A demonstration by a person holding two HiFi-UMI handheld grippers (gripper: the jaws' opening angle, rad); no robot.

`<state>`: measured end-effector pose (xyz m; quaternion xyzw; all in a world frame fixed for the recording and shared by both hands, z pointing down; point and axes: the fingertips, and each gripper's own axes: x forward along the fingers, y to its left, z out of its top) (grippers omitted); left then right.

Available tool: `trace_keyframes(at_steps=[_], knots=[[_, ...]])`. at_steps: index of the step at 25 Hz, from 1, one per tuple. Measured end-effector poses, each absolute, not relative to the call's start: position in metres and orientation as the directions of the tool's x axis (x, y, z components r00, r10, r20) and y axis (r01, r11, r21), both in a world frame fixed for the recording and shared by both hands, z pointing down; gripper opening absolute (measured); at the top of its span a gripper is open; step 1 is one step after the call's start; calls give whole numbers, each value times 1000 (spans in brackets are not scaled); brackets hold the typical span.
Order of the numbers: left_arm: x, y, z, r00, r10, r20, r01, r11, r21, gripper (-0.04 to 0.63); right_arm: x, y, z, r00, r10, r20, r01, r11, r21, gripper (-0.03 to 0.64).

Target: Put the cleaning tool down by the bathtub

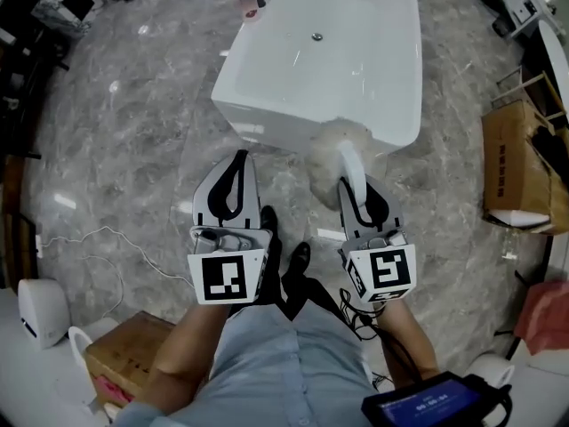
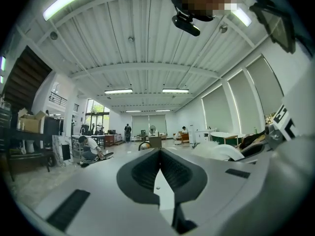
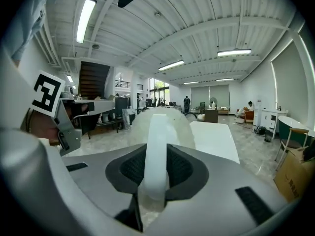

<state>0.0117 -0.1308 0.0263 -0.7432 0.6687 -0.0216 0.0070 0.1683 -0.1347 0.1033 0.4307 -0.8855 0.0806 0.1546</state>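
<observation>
The white bathtub (image 1: 267, 123) stands on the marble floor (image 1: 133, 132), its basin bare white around the drain (image 1: 316, 36). My right tongs (image 1: 356, 189) clamp the cleaning tool (image 1: 331, 154) by its smooth white handle. Its fluffy pale head points forward at the tub's near end. My left tongs (image 1: 238, 163) are closed together, empty.
</observation>
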Motion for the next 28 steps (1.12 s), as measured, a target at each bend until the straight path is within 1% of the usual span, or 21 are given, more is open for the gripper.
trace_keyframes(at_steps=[6,11,18,28], knots=[[-16,-183,93,100,-992,83,-994,-103,-30,15,133,-176,177,-602,-674,428,-754,657,-25,95],[-27,-202,159,109,-980,164,-993,-114,-16,15,116,-182,249,-607,-605,516,-732,678,-66,97],[-51,-233,252,125,-969,213,-992,-129,-3,15,93,-208,346,-587,-582,563,-742,665,-87,95],[-79,-254,366,127,-952,278,-992,-125,25,17,72,-216,472,-554,-522,648,-744,660,-105,97]])
